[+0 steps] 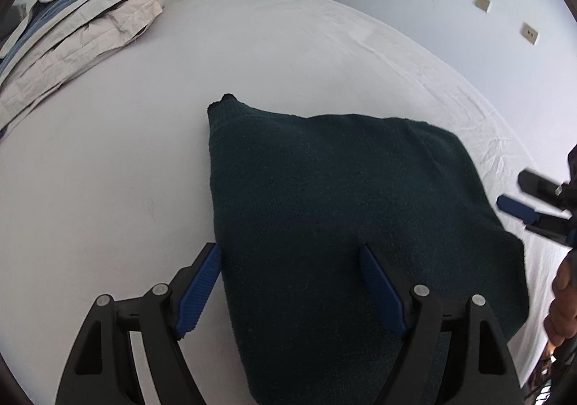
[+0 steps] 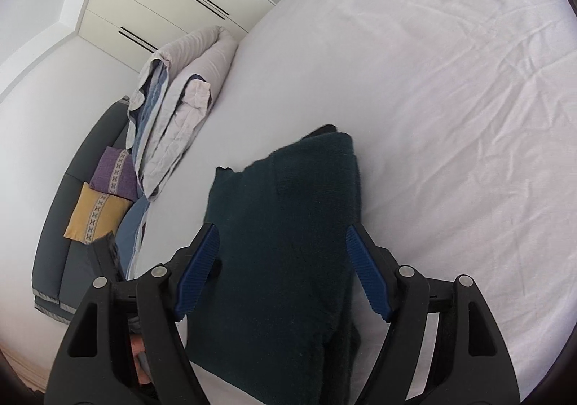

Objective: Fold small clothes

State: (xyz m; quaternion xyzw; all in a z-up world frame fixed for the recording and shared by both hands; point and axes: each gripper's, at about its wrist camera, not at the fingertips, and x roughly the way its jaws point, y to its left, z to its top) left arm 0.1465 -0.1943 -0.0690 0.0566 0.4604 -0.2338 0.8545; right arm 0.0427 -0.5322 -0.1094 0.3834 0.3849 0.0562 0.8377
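Both the left gripper point(image 1: 290, 262) and right gripper point(image 2: 283, 244) hang spread wide, pinching nothing, above the dark green knit garment point(image 1: 342, 196) lying folded on the white bed point(image 1: 108, 170). It looks soft, thick and limp, likely to sag; pinching its doubled near edge should hold best.

Dark green garment point(image 1: 342, 196), white sheet point(image 1: 108, 152), blue-padded black tongs point(image 1: 290, 260), purple cushion point(image 2: 113, 172).

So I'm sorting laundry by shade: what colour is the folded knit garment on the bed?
Very dark green, plain, the knit garment shows best from the left wrist.
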